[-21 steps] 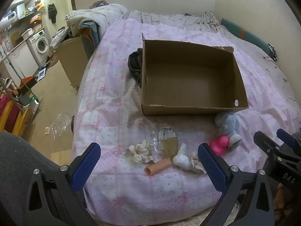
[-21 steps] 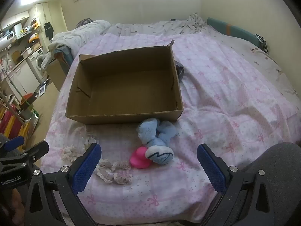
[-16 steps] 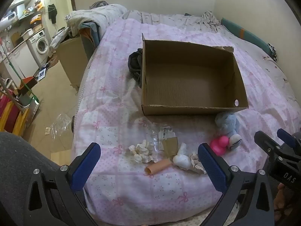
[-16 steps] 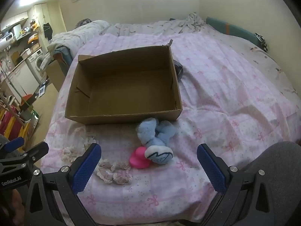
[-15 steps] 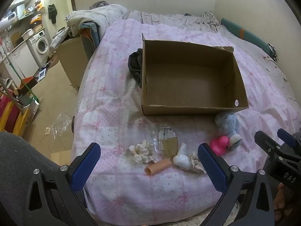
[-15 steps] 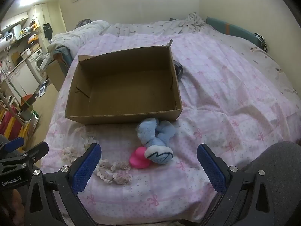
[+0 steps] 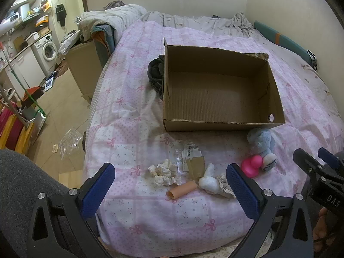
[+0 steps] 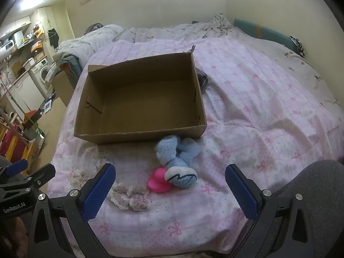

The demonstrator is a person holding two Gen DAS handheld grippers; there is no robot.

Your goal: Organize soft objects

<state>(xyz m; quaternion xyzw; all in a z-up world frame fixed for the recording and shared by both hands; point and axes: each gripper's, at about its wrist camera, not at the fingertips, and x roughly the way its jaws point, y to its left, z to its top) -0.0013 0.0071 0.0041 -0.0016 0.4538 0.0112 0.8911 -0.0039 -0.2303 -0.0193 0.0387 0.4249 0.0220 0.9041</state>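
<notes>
the soft things lie in a loose row on the pink blanket (image 7: 129, 116), just in front of the cardboard box (image 7: 217, 126). the blue plush toy (image 8: 179, 157) sits closest to the box, near its front right corner, and its white foot rests against the pink toy (image 8: 158, 180). to the left of those is a frilly hair tie (image 8: 130, 196), curled in loops on the blanket. in the left camera you can also see a white fluffy thing (image 7: 208, 180), a small tan tube (image 7: 182, 190) lying flat beside it, a crumpled white cloth (image 7: 164, 172) and a clear bag with a paper tag (image 7: 190, 152) and a brown card on it. these four are bunched close together - some touching.

the box is open on top and nothing is inside it. a dark bundle of cloth (image 7: 155, 71) leans on its far left side.

the left gripper (image 7: 171, 188) has its two blue pads spread wide apart, with nothing between them; it hangs over the near edge of the bed, above the white cloth and the tube. the right gripper (image 8: 169, 190) is spread wide too, holding nothing, above the pink toy and the hair tie.

off to the left is the floor, with a washing machine (image 7: 48, 50) far back - and a plastic bag (image 7: 68, 139) on the tiles.
</notes>
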